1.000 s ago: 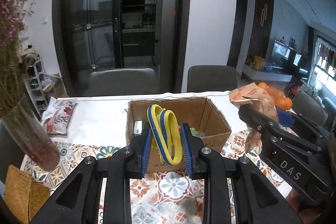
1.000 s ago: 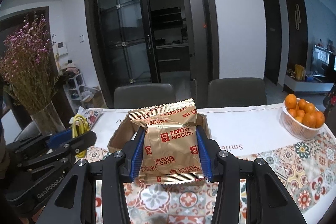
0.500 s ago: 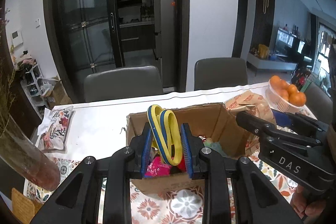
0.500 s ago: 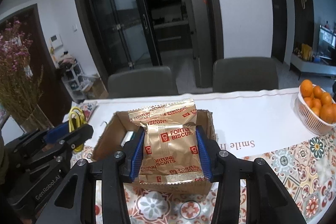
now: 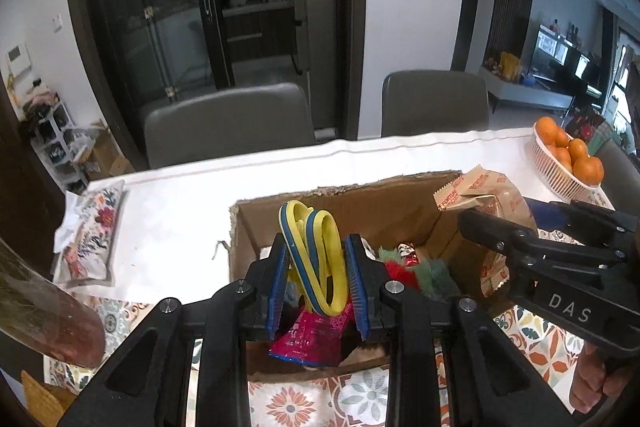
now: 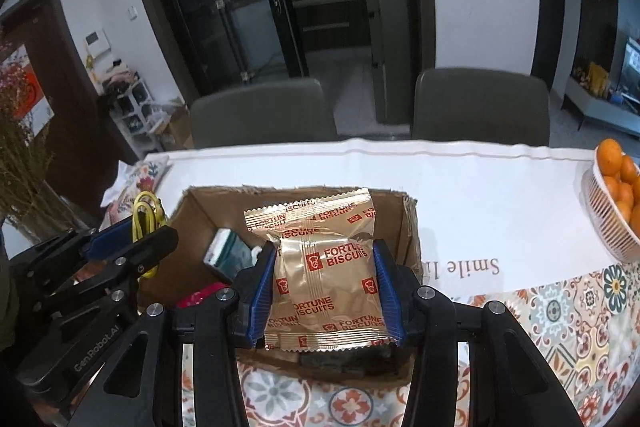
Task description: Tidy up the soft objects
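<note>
Our yellow-and-blue band (image 5: 316, 259) and biscuit packet (image 6: 326, 277), a second ago short of the cardboard box (image 5: 400, 195), now hang over its opening, clamped in our left tool (image 5: 316, 283) and right tool (image 6: 326, 293); release seems next.

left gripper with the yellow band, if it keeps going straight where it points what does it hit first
Probably the pink packet lying in the cardboard box, right below the left gripper and its yellow and blue band. Depth is hard to judge through the fisheye.
</note>
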A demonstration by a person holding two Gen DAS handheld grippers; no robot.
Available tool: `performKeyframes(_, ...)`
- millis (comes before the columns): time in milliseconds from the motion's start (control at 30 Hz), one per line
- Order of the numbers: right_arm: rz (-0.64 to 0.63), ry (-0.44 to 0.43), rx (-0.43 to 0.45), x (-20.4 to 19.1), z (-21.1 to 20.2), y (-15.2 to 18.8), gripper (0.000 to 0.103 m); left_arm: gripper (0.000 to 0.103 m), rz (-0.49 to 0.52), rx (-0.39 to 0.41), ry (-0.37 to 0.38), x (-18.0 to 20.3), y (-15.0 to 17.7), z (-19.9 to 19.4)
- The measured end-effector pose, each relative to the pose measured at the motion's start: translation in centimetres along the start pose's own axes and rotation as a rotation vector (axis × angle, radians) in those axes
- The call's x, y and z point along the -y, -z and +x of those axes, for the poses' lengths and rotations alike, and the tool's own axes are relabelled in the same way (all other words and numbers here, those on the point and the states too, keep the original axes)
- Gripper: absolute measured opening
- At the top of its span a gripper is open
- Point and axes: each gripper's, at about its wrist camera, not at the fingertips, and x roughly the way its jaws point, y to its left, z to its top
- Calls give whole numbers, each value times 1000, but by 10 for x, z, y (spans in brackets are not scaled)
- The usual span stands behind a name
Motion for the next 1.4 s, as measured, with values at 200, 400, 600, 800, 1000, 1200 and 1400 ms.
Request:
performKeyframes(200, 19, -7, -70, 6, 19, -5, 63, 53, -11, -26, 2, -1, -5, 10)
performKeyframes(400, 42, 23, -70, 11, 15, -1, 67, 61, -22, -4, -69, -5, -1, -10)
performKeyframes(600, 22, 84, -12, 1, -18, 12, 67, 71, -25, 39, -125, -10, 17, -48)
performKeyframes(800, 0, 127, 75, -19, -72, 41, 70, 82, -35, 106, -144, -14, 46, -99)
performKeyframes(1000, -20, 166, 147, -37, -121, 72, 76, 93, -30, 169, -164, -11, 76, -148)
performKeyframes(1200, -38, 215, 214, -51, -165, 106, 82, 98, -35, 192, -173, -7, 106, -185)
performKeyframes(1400, -51, 223, 243, -59, -197, 133, 86, 102, -50, 196, -180, 3, 138, -218)
